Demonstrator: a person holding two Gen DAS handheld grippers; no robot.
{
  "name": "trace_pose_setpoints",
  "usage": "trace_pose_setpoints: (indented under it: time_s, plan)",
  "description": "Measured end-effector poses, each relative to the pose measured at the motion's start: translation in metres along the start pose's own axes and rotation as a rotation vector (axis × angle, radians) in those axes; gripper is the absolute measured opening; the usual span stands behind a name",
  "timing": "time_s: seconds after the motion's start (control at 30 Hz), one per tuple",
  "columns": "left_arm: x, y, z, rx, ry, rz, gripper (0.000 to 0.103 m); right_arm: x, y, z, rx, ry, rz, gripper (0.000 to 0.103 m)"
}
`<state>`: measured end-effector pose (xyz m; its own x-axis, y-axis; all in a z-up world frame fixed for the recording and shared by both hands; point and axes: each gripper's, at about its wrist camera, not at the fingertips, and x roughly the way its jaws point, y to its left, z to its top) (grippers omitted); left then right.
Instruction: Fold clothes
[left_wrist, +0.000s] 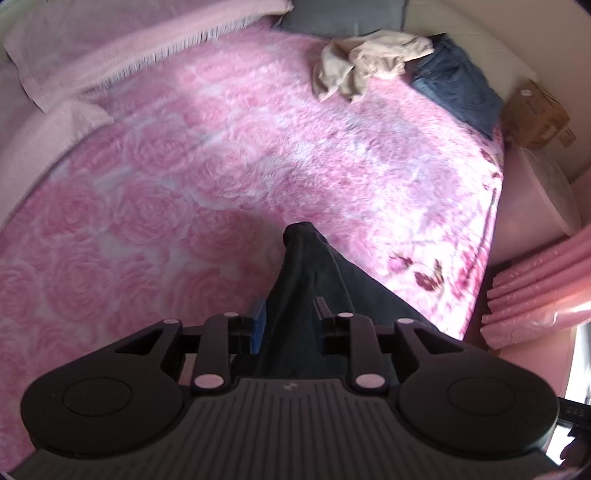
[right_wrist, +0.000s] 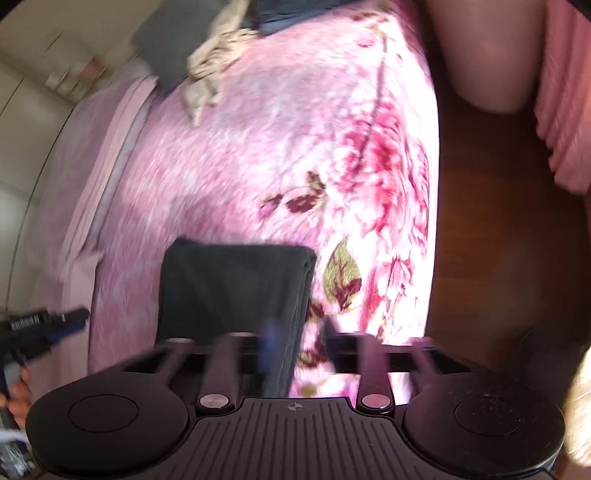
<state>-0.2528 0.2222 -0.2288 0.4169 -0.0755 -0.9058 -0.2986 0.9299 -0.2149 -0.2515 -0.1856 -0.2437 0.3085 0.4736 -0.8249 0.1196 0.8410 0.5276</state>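
Observation:
A dark garment (left_wrist: 306, 266) rises from between the fingers of my left gripper (left_wrist: 290, 317), which is shut on it, and drapes down to the right over the pink rose bedspread (left_wrist: 221, 166). In the right wrist view the same dark garment (right_wrist: 232, 288) shows as a folded rectangle above the bedspread (right_wrist: 295, 147). Its right edge runs down between the blurred fingers of my right gripper (right_wrist: 299, 336), which looks shut on it. The left gripper (right_wrist: 74, 317) appears at the far left of that view.
A crumpled beige garment (left_wrist: 362, 66) and folded jeans (left_wrist: 458, 85) lie at the bed's far corner beside a grey pillow (left_wrist: 340, 14). A pink blanket (left_wrist: 92, 44) covers the far left. Cardboard box (left_wrist: 535, 110), pink curtain (right_wrist: 565, 110) and wooden floor (right_wrist: 498, 221) border the bed's right edge.

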Motion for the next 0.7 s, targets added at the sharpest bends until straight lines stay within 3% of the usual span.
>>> trace_pose_setpoints:
  time_s: [0.2,0.4,0.53,0.67,0.7]
  plan:
    - [0.081,0.013,0.043,-0.058,0.07,-0.058,0.029,0.066,-0.041,0.04,0.308,-0.003,0.11,0.078]
    - [0.138,0.024,0.073,-0.116,0.134,-0.115,0.033,0.132,-0.075,0.052,0.616,0.08,0.152,0.075]
    - [0.172,0.025,0.085,-0.111,0.174,-0.135,0.033,0.149,-0.084,0.053,0.692,0.101,0.171,0.064]
    - [0.198,0.017,0.093,-0.108,0.234,-0.173,0.034,0.155,-0.079,0.052,0.678,0.115,0.158,0.058]
    - [0.2,0.014,0.093,-0.089,0.239,-0.178,0.031,0.155,-0.076,0.052,0.661,0.121,0.142,0.052]
